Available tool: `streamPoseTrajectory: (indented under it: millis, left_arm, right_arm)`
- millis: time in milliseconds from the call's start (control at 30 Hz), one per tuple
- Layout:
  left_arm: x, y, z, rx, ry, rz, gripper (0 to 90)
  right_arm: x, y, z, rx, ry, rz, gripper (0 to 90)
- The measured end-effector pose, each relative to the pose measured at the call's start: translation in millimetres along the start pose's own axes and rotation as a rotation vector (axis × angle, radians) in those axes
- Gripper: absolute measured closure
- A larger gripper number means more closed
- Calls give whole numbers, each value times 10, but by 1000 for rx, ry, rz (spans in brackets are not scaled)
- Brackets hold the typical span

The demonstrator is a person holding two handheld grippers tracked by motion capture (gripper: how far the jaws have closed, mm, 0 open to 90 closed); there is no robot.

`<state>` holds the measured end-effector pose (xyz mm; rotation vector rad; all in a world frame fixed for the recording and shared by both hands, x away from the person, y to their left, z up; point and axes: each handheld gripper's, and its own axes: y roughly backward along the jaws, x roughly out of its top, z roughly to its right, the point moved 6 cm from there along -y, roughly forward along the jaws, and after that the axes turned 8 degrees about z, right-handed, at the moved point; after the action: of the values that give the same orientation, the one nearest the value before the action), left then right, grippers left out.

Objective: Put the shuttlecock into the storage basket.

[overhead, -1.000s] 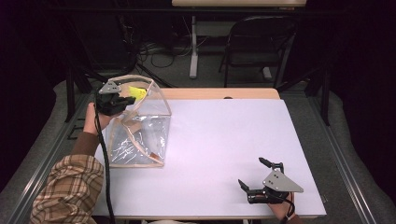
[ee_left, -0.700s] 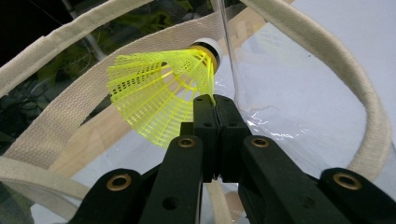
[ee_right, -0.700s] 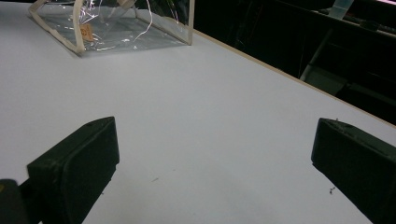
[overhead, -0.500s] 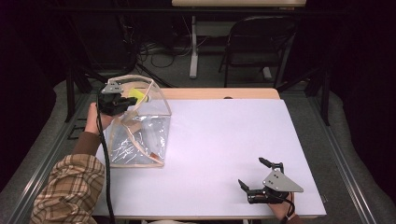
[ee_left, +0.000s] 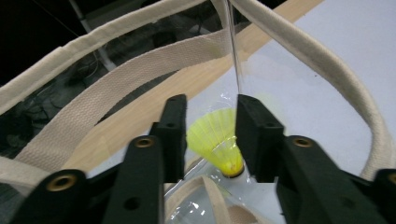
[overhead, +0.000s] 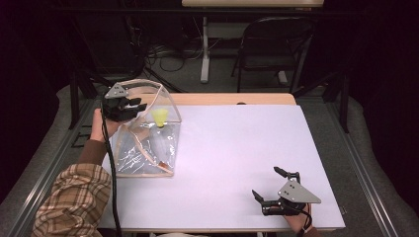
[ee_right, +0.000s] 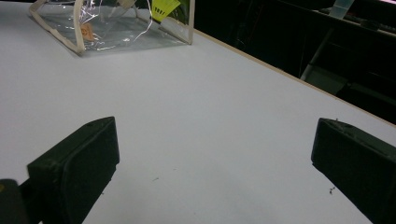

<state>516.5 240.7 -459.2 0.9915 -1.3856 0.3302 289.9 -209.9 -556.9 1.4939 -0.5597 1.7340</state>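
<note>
Jaws of the left gripper (ee_left: 205,140) stand narrowly apart over the mouth of the clear bag (overhead: 143,148), nothing pinched between them. Yellow shuttlecock (ee_left: 217,142) shows in the gap, beyond and below the jaw tips, inside the bag; whether it touches either jaw cannot be told. Its long axis is tilted: cork nose toward 5 o'clock in the left gripper view, feather skirt flaring toward 11 o'clock. In the high view the shuttlecock (overhead: 159,117) sits just at 3 o'clock of the left gripper (overhead: 129,106), skirt up.

Right gripper (overhead: 269,190), jaws wide, rests on the table (overhead: 237,148) near the 5 o'clock corner, well apart from the bag.

White tabletop, wooden strip along the far edge. Dark room behind; chair (overhead: 269,54) and floor cables (overhead: 163,54) at 12 o'clock.
</note>
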Motion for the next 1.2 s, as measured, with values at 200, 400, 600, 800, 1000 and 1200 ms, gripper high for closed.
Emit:
streamPoseTrajectory:
  millis: [200,400,600,800,1000,1200]
  left_arm:
    - [32,85,-28,28,16,24,445]
    - [52,148,-39,49,40,39,312]
    - [96,232,-39,76,59,65,193]
    - [126,329,-22,81,90,86,132]
    - [168,422,48,92,93,93,42]
    - [206,532,166,103,97,109,0]
  right_arm:
    - [-2,-3,1,0,-2,0,4]
    - [-4,-1,3,-1,-3,0,4]
    - [-11,5,10,-1,-9,-1,4]
    - [-14,9,12,-1,-13,0,5]
    - [-13,12,7,3,-12,-3,5]
    - [-8,10,1,5,-12,0,5]
